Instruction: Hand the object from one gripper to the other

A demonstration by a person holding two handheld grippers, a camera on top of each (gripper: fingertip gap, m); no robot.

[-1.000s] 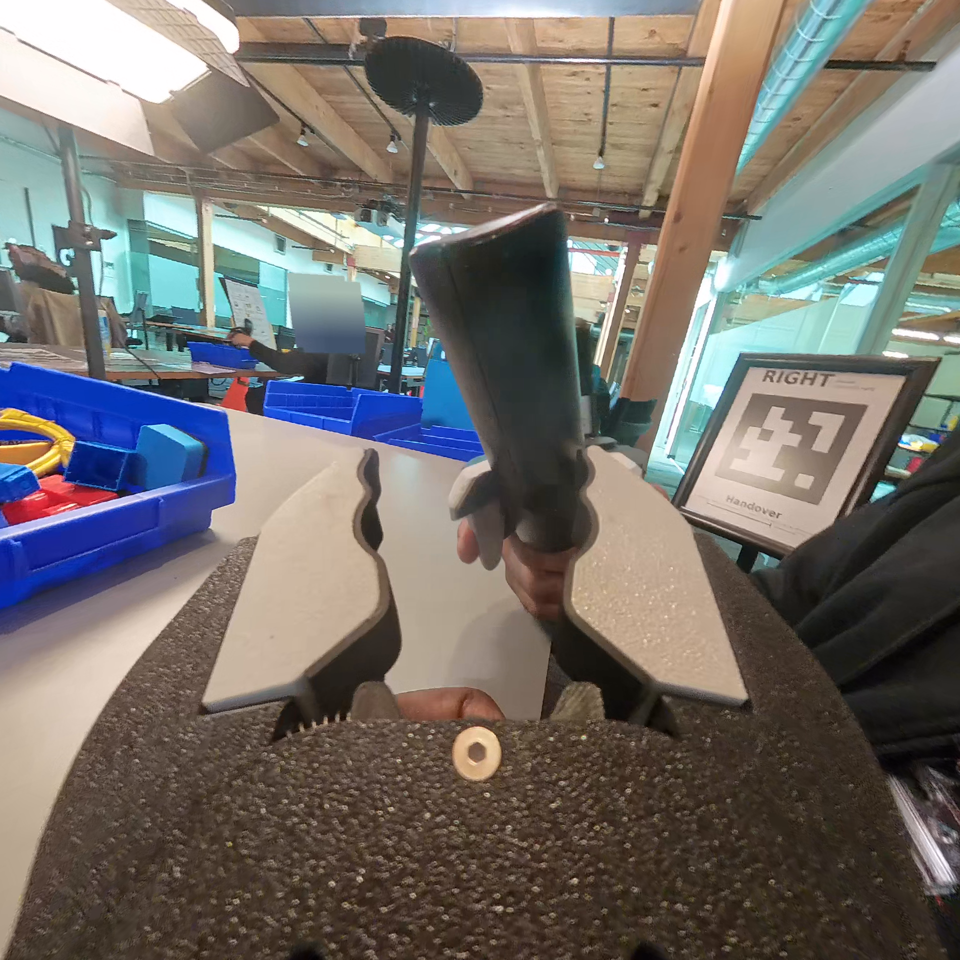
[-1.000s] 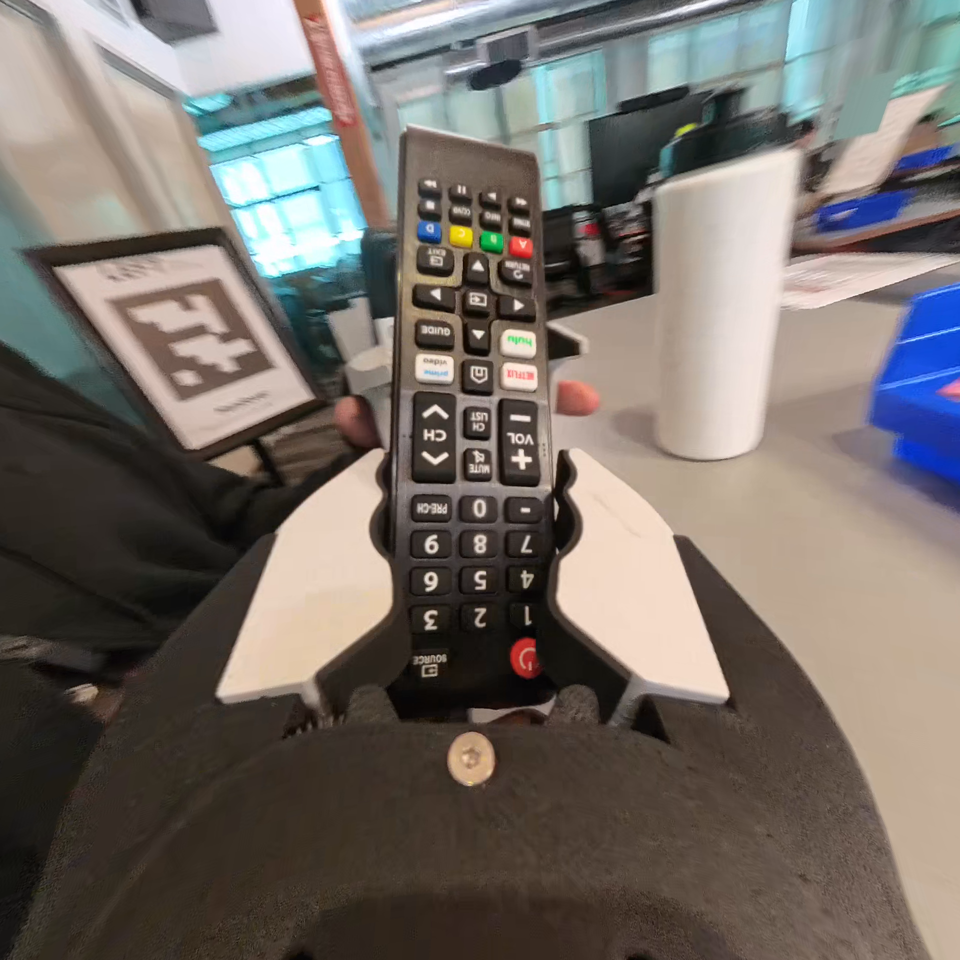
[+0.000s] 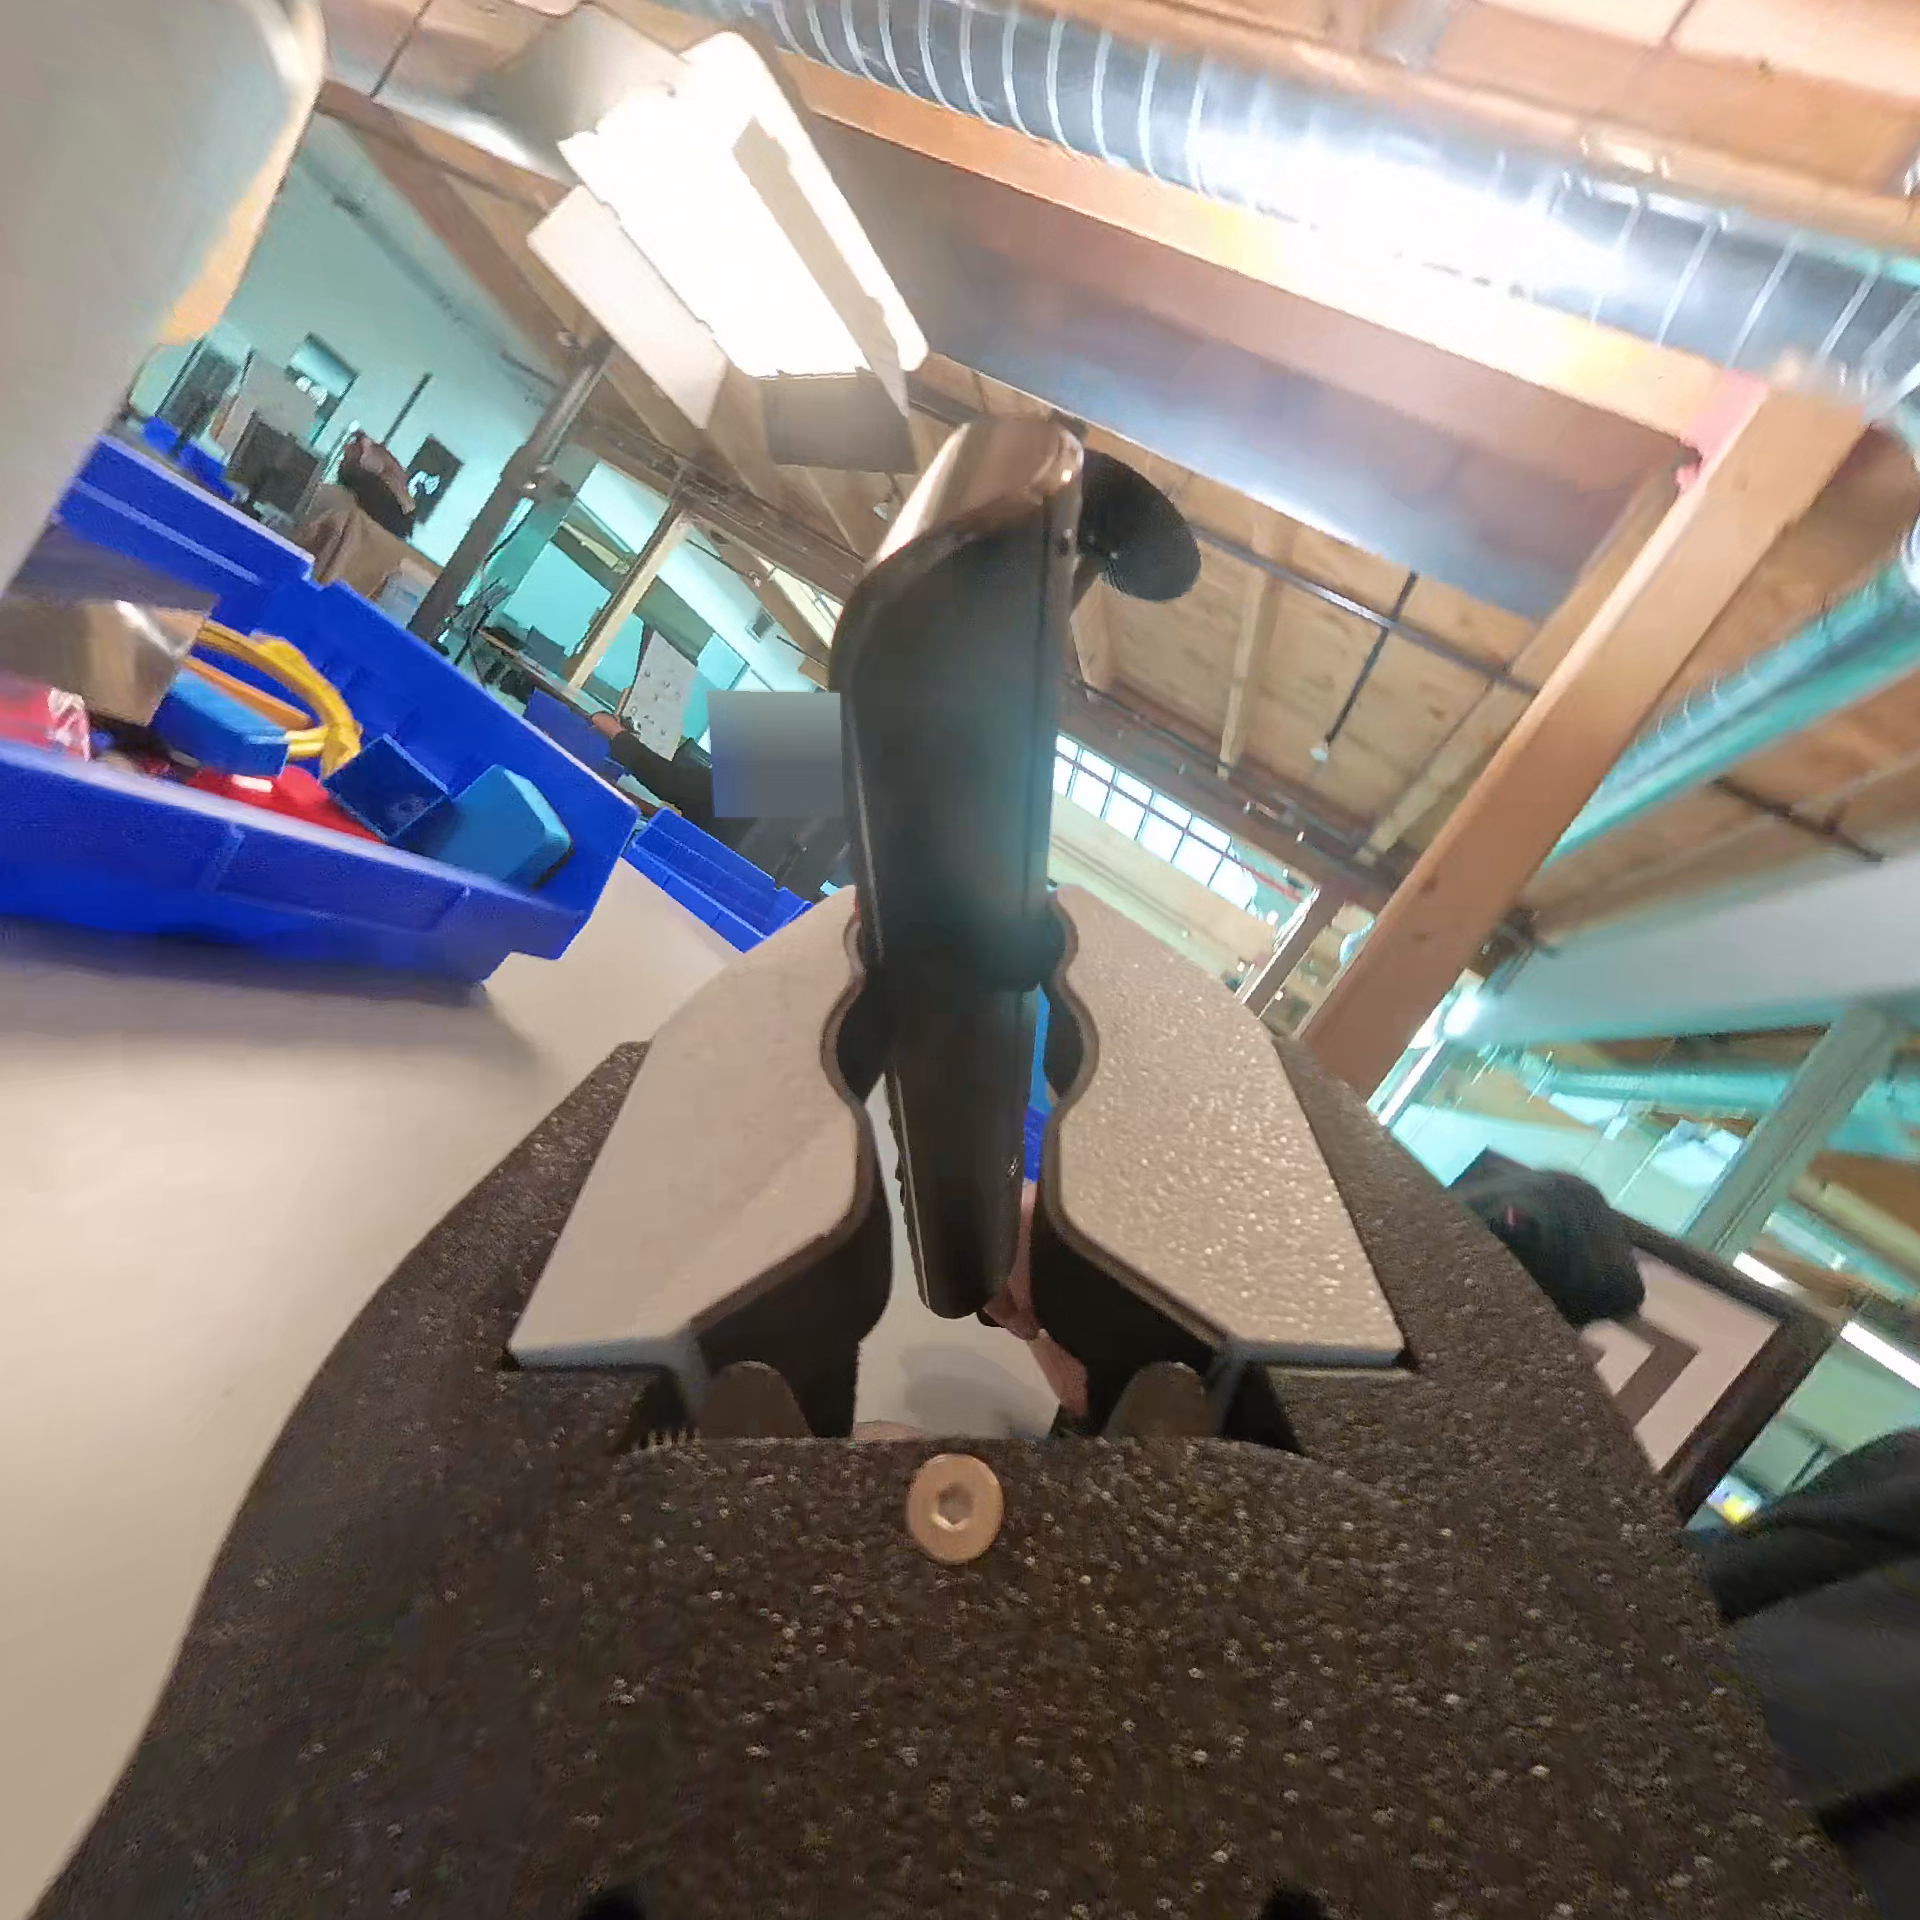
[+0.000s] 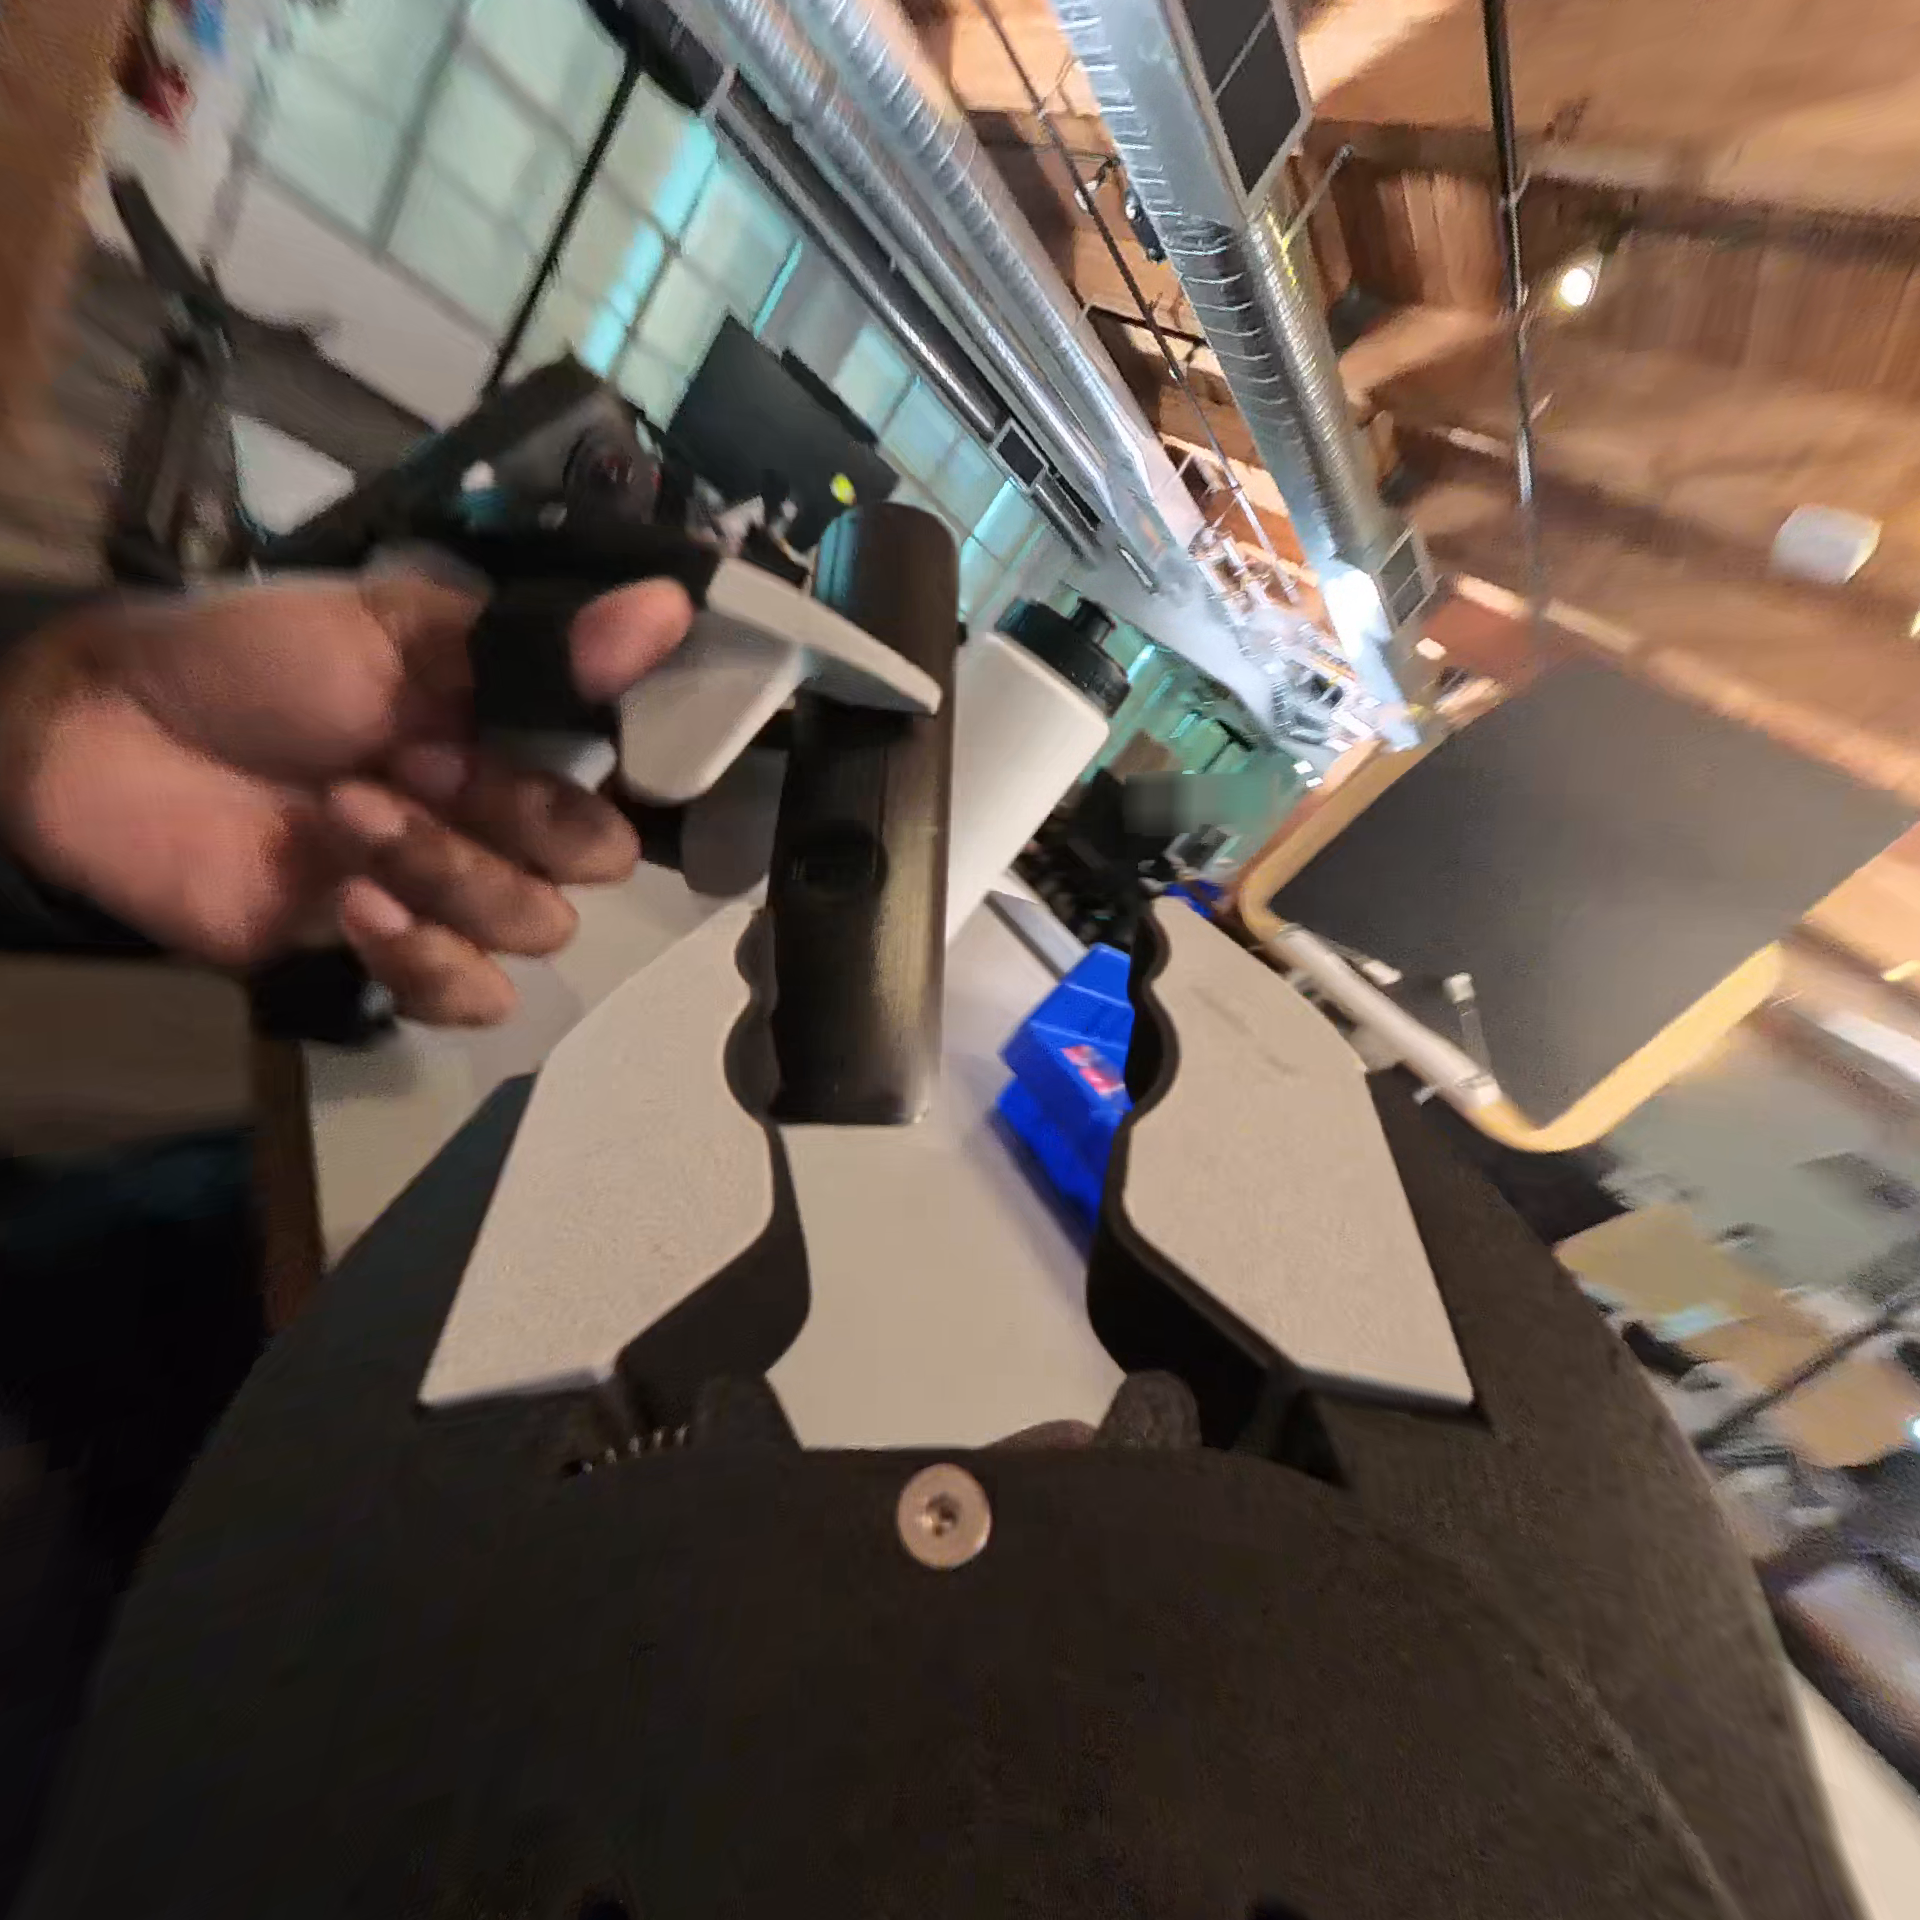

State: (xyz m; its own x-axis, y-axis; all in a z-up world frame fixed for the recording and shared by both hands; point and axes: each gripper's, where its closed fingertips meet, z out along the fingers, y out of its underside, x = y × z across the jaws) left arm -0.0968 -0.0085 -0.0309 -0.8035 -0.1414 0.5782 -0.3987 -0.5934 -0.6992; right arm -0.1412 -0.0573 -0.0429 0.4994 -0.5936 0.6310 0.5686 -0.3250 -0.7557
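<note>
The black remote (image 3: 951, 727) stands upright between the fingers of my left gripper (image 3: 961, 956), which is shut on its lower part, seen edge-on. In the right wrist view the remote (image 4: 862, 883) shows its back side. My left gripper (image 4: 810, 707), held by a person's hand (image 4: 260, 758), clamps it higher up. My right gripper (image 4: 945, 956) is open. The remote's lower end sits between its fingers, close to the left finger, with a clear gap to the right finger.
A blue bin (image 3: 312, 883) with blue, red and yellow items stands on the grey table (image 3: 208, 1143) at the left. A white roll (image 4: 1029, 748) stands behind the remote. A framed marker sign (image 3: 1683, 1340) is at the right. A small blue bin (image 4: 1060, 1070) lies beyond my right gripper.
My left gripper has shut on the remote. My right gripper has opened and let go of it. Both views have tilted up towards the ceiling.
</note>
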